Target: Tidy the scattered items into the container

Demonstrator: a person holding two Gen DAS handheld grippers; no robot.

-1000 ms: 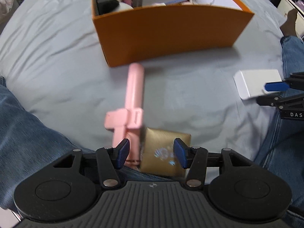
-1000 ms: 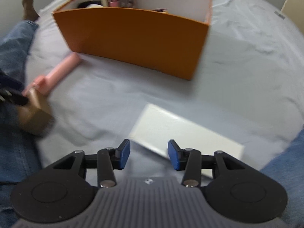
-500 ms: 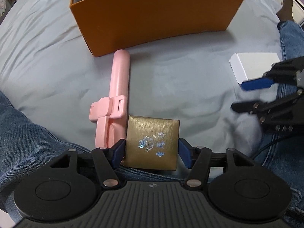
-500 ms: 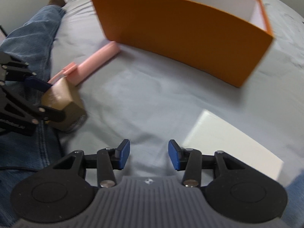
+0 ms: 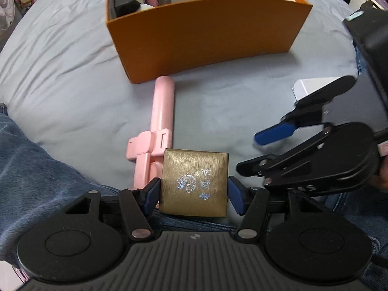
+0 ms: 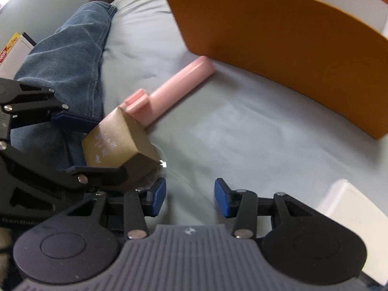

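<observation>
1. Denim-clad leg (image 5: 36,169) of the person fills the left edge of the left wrist view, lying on a grey bedsheet (image 5: 60,68).
2. Pink selfie stick (image 5: 158,118) lies on the sheet, its rounded end just beside the near corner of the orange box (image 5: 206,34), its clamp end partly hidden behind the gold box.
3. Gold box (image 5: 195,181), square with shiny printed characters on its lid, sits between the blue pads of the left tongs (image 5: 194,195). The pads press on its two sides, so these tongs hold it at a wide spread; in the right wrist view the gold box (image 6: 116,140) appears tilted and raised above the sheet.
4. Orange box stands open-topped farther back on the bed; several small items are packed upright into its left end, too small to name.
5. Right tongs (image 6: 190,200) hover over bare sheet close beside the left tongs, about half spread, with nothing between the pads. From the left wrist view they (image 5: 264,150) enter from the right, one blue pad showing.
6. White flat box (image 6: 356,213) lies on the sheet at the far right, partly hidden behind the right tongs and apart from the orange box.
</observation>
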